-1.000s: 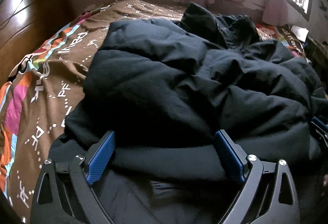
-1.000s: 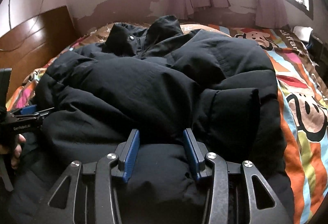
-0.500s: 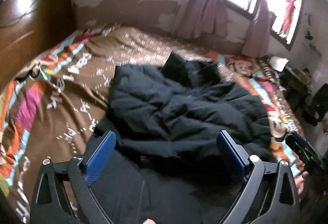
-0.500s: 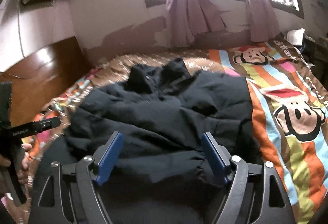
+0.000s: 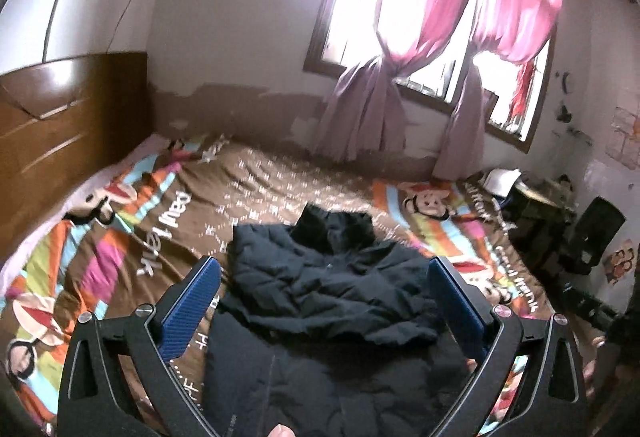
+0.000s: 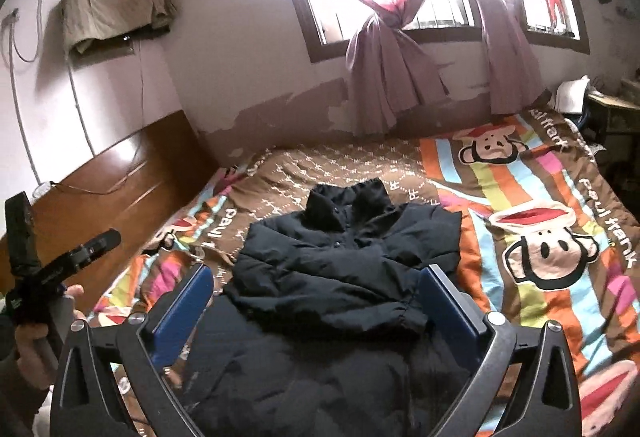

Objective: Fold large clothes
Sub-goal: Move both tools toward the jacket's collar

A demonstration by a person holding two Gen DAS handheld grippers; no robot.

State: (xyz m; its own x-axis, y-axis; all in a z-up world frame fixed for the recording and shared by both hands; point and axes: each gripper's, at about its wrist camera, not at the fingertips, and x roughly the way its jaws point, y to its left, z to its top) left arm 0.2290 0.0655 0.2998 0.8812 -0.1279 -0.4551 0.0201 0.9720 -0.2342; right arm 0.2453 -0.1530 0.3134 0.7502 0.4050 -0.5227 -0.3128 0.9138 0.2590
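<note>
Right wrist view: right gripper [image 6: 316, 301] and left gripper [image 5: 324, 295] hover released, fingers just spread wide, above black jacket [image 6: 344, 269] on bed [image 6: 532, 197].

Bed [image 6: 500, 173]: fills the room from the wooden headboard [image 6: 120, 189] at left to the right edge, its far side against the wall below the window.
Cover [image 5: 120, 237]: brown in the middle with small white letters; bright stripes and cartoon monkey faces at left and right.
Black padded jacket [image 6: 344, 269]: lies directly on the cover, near-centre, collar at the far end, upper part folded over itself.
</note>
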